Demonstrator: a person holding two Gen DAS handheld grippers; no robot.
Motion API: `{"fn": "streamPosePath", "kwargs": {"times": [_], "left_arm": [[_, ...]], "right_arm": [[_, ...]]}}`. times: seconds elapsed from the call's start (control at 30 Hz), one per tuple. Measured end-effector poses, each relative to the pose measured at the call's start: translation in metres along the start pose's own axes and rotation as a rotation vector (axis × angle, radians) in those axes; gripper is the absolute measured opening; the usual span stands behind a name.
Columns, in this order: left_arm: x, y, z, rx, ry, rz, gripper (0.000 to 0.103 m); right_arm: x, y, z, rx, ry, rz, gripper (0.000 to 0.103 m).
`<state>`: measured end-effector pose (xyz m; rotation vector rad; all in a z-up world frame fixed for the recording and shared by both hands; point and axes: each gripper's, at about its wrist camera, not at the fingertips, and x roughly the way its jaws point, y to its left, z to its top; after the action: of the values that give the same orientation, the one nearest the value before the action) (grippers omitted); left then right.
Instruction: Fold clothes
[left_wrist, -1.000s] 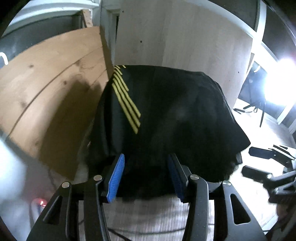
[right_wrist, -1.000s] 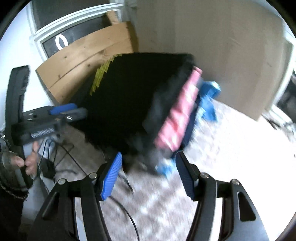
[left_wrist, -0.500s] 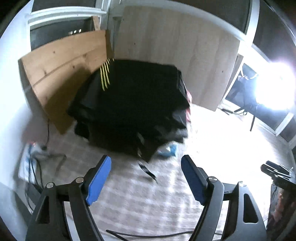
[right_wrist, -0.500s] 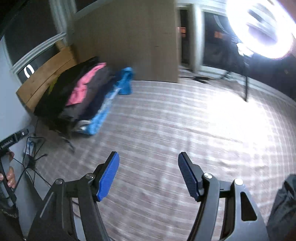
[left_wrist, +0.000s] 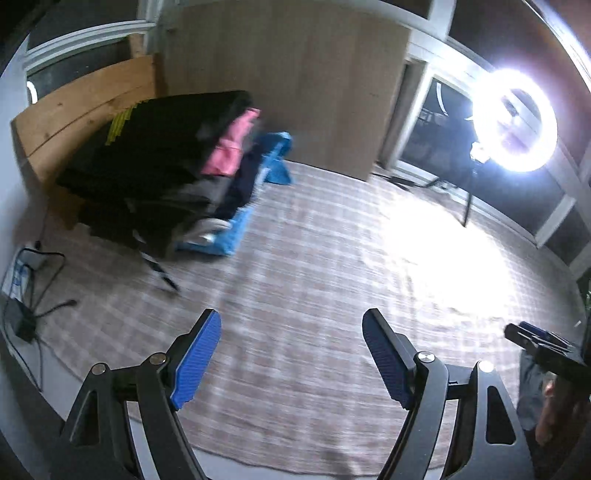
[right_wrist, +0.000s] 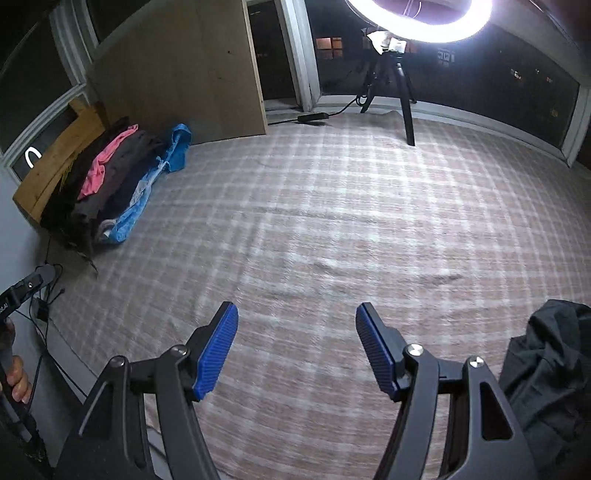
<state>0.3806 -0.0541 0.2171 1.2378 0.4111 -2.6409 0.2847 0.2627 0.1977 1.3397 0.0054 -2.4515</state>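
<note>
A stack of folded clothes (left_wrist: 166, 166) lies at the far left of the plaid rug, topped by a black garment with yellow stripes, with pink, grey and blue pieces below; it also shows in the right wrist view (right_wrist: 110, 184). A crumpled dark grey garment (right_wrist: 546, 369) lies on the rug at the right, close to my right gripper. My left gripper (left_wrist: 291, 354) is open and empty above the rug. My right gripper (right_wrist: 295, 347) is open and empty; it also shows at the right edge of the left wrist view (left_wrist: 543, 343).
A wooden board (left_wrist: 74, 110) and a tall panel (left_wrist: 295, 74) lean on the wall behind the stack. A ring light on a tripod (right_wrist: 402, 74) stands at the far edge of the rug (right_wrist: 332, 221). Cables and a power strip (left_wrist: 26, 288) lie at the left.
Both grippers have pulled back and away from the stack, which has the black striped garment on top. The views now swing right over the rug, and the grey garment has come into sight.
</note>
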Motion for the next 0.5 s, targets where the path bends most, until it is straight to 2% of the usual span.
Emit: {"fn": "streamPosePath", "kwargs": {"times": [0.13, 0.3, 0.5], "left_arm": [[-0.003, -0.025, -0.001, 0.027, 0.003, 0.005, 0.077], [-0.022, -0.047, -0.002, 0.072, -0.043, 0.016, 0.077], [-0.029, -0.052, -0.004, 0.093, -0.040, 0.020, 0.077]], "right_arm": [[-0.015, -0.011, -0.003, -0.012, -0.028, -0.009, 0.065], [-0.032, -0.025, -0.008, 0.014, -0.072, 0.004, 0.066], [-0.031, -0.033, -0.016, 0.037, -0.059, 0.003, 0.066]]}}
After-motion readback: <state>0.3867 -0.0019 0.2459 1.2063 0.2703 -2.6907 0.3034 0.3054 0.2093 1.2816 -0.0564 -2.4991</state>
